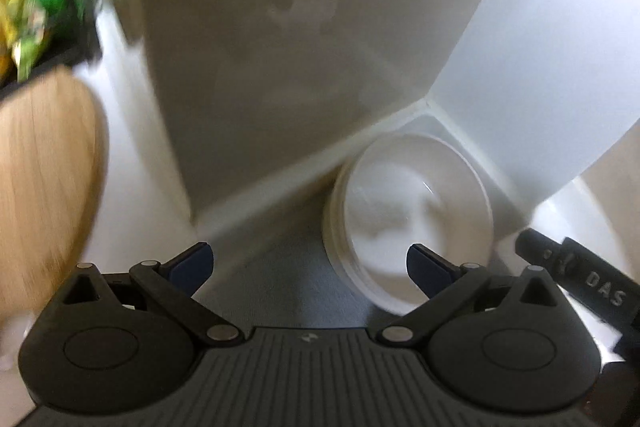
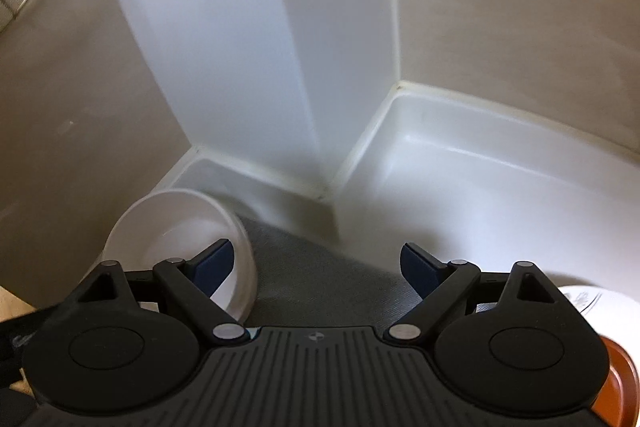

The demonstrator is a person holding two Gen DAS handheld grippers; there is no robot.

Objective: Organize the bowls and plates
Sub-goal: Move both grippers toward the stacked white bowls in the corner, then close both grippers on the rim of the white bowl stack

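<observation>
Wooden board (image 1: 48, 187) (left view only)

Empty, wide-open right tool (image 2: 318, 265) hovers beside white bowl (image 2: 176, 227).

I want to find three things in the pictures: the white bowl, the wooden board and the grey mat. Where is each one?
White bowl (image 1: 416, 203): left wrist view, on its inner wall.
Wooden board (image 1: 44, 163): left wrist view, on its flat face.
Grey mat (image 2: 316, 275): right wrist view, on the bare part between the fingers.
</observation>
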